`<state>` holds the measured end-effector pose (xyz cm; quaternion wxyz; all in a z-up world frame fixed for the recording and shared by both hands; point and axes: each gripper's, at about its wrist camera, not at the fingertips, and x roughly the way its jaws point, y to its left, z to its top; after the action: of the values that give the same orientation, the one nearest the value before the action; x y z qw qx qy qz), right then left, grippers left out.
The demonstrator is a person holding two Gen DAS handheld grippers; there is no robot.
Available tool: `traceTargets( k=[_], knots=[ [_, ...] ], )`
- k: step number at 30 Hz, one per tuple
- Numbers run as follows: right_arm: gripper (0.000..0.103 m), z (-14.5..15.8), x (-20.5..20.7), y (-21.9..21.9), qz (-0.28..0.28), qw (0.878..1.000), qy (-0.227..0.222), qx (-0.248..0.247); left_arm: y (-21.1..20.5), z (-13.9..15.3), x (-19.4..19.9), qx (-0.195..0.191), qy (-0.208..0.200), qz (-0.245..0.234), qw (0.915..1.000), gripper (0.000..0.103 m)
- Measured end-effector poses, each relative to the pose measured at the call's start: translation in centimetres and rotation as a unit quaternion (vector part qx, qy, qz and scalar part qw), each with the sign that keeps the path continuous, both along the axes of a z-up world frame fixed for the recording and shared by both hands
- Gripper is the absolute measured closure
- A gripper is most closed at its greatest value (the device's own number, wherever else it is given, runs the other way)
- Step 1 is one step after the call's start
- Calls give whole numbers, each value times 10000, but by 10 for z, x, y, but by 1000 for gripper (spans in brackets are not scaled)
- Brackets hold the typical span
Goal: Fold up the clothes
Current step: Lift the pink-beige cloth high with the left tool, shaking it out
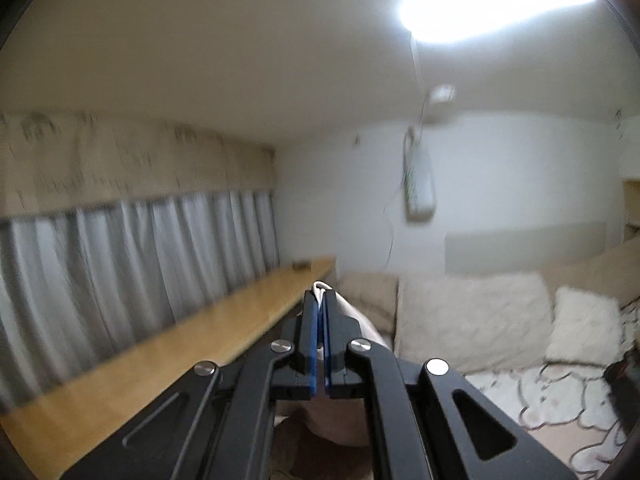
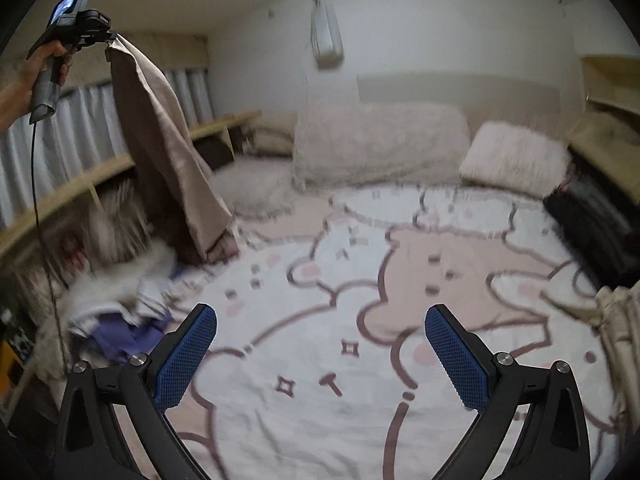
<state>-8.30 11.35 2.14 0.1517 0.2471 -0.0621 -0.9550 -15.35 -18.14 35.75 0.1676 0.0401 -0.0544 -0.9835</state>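
My left gripper (image 1: 321, 300) is shut on a beige satin garment (image 1: 352, 320), which hangs below it. In the right wrist view the left gripper (image 2: 110, 38) is held high at the upper left and the beige garment (image 2: 168, 152) hangs long from it, its lower end touching the bed. My right gripper (image 2: 320, 320) is open and empty, low over the bedspread (image 2: 360, 280), which is white and pink with cartoon outlines.
A pile of white and purple clothes (image 2: 120, 312) lies at the bed's left edge. Fluffy cream pillows (image 2: 380, 140) line the headboard. A wooden shelf (image 1: 160, 340) runs along the curtained wall. A black bag (image 2: 592, 216) sits at the right.
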Motion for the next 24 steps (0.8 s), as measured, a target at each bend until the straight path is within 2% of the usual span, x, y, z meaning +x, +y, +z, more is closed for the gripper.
traceTargets(
  k=[1,6,9,13,19,24],
  knots=[
    [0,11,8,3,-2,9999,112,-62,7,19,27,-30,165,-101,9998,100],
    [0,70,64,16,8,9965,802,-237,39,72,126,-117,611,-591,9963,100],
    [0,96,103,21,37,9936,1110,-221,58,87,172,-90,709,-948,9929,100],
    [0,118,145,27,-3,9919,1268,59,83,88,218,54,719,-1345,9883,100],
    [0,133,200,32,30,9880,1519,291,121,81,240,444,611,-1880,9792,100],
    [0,120,233,40,-239,9818,1797,559,150,79,224,557,469,-2174,9734,100]
  ],
)
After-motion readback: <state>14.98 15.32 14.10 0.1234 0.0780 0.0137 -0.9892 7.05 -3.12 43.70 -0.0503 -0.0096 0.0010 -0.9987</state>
